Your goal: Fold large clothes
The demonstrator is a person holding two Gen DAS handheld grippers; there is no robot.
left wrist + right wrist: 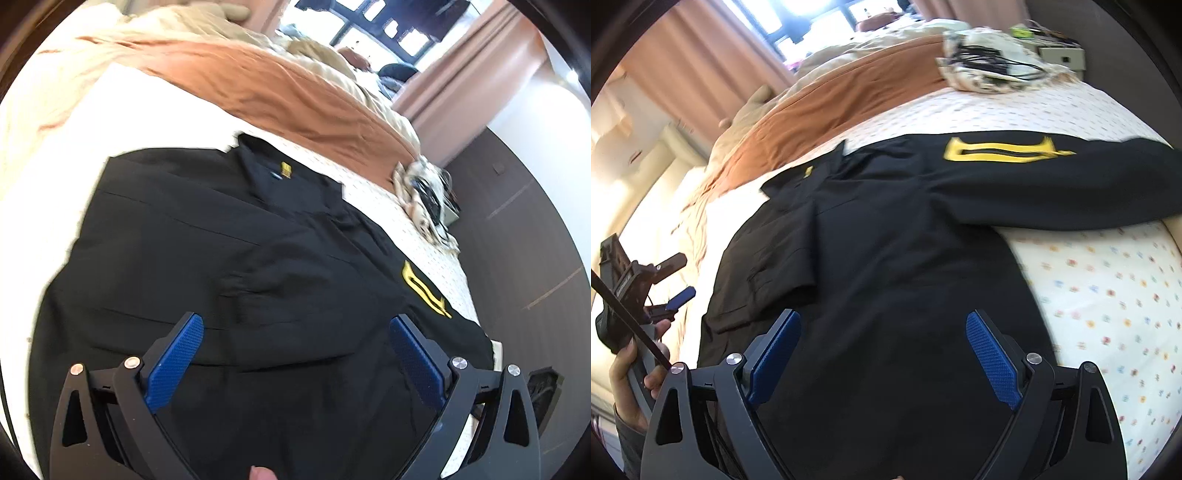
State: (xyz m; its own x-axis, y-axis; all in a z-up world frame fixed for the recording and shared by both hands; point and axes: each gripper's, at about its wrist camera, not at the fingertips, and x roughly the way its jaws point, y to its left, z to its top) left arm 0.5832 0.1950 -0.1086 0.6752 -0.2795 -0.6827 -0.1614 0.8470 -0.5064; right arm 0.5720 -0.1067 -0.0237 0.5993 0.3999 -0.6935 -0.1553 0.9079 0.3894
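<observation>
A large black jacket [229, 236] with yellow markings lies spread on the bed; it also shows in the right wrist view [905, 229]. Its left sleeve [768, 266] is folded over the body. Its right sleeve [1052, 184], with a yellow emblem [1001, 149], stretches out sideways. My left gripper [295, 332] is open and empty above the jacket's lower part. It also shows at the left edge of the right wrist view [674, 284], held in a hand. My right gripper [882, 328] is open and empty above the jacket's lower middle.
The bed sheet [1108, 288] is white with small flower prints. An orange and beige quilt [280, 85] is bunched at the far side. A floral cloth with black cables [990, 62] lies near the bed's far corner. Dark floor [517, 221] lies beyond the bed edge.
</observation>
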